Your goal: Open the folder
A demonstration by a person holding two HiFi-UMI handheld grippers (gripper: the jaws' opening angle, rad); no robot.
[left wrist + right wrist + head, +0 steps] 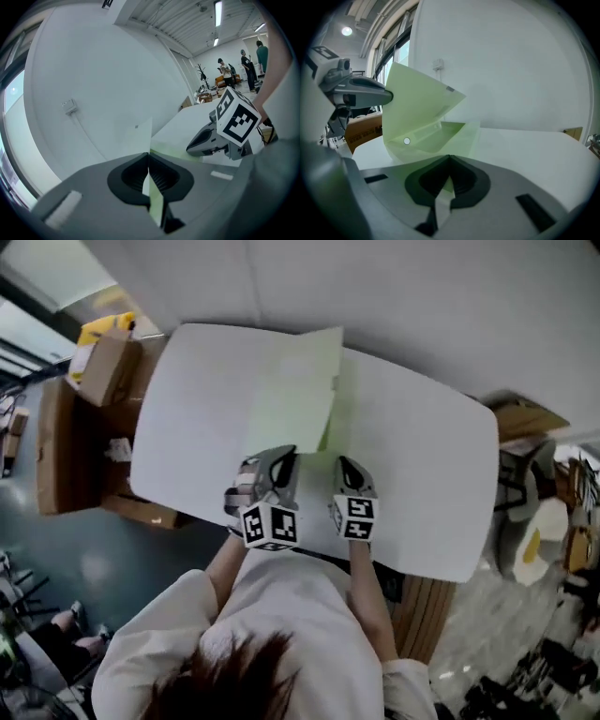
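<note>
A pale green translucent folder [298,395] lies on the white table [441,484], partly spread. Its upper cover [417,103] stands raised and tilted, with a small white snap [407,141] near its lower corner. My left gripper [281,461] is shut on the near edge of that cover [140,136], which runs as a thin sheet between the left gripper [149,157] pads. To its right, my right gripper [349,471] is shut on the near edge of the lower sheet [459,136], which stays flat on the table. Each gripper shows in the other's view, the left gripper [370,96] and the right gripper [206,140].
Cardboard boxes [80,427] stand off the table's left edge, with a yellow object [105,329] behind them. More boxes [525,418] and clutter sit at the right. A white wall [511,61] rises behind the table. People [225,70] stand far off in the room.
</note>
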